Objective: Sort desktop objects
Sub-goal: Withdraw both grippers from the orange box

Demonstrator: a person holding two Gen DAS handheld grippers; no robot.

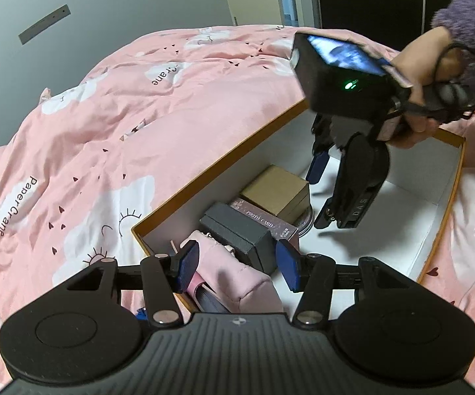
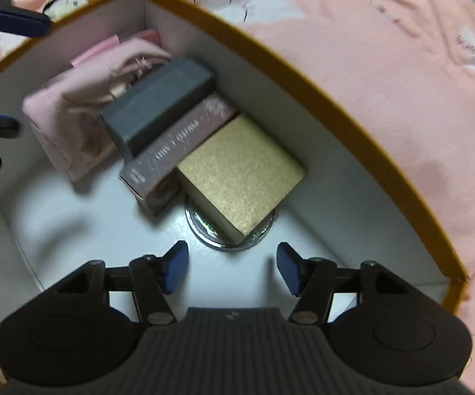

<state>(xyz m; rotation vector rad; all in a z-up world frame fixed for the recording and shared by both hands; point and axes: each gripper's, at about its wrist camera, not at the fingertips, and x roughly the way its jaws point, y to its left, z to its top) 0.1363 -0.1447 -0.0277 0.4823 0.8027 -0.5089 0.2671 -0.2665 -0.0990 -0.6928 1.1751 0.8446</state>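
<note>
An orange-rimmed storage box [image 1: 211,177] [image 2: 303,72] with a white inside lies on the bed. In it sit a pink pouch [image 1: 237,283] [image 2: 73,125], a dark grey box [image 1: 237,230] [image 2: 158,105], a mauve photo card box [image 1: 270,222] [image 2: 171,151], and a gold box [image 1: 277,191] [image 2: 240,171] resting on a round glass dish [image 2: 204,227]. My left gripper [image 1: 239,266] is open over the pink pouch. My right gripper [image 2: 231,268] is open and empty just in front of the gold box; it also shows in the left wrist view [image 1: 323,194].
A pink quilt [image 1: 138,115] [image 2: 402,82] with cloud prints surrounds the box. A grey wall [image 1: 73,16] stands behind the bed. The right half of the box floor [image 1: 385,230] is bare white.
</note>
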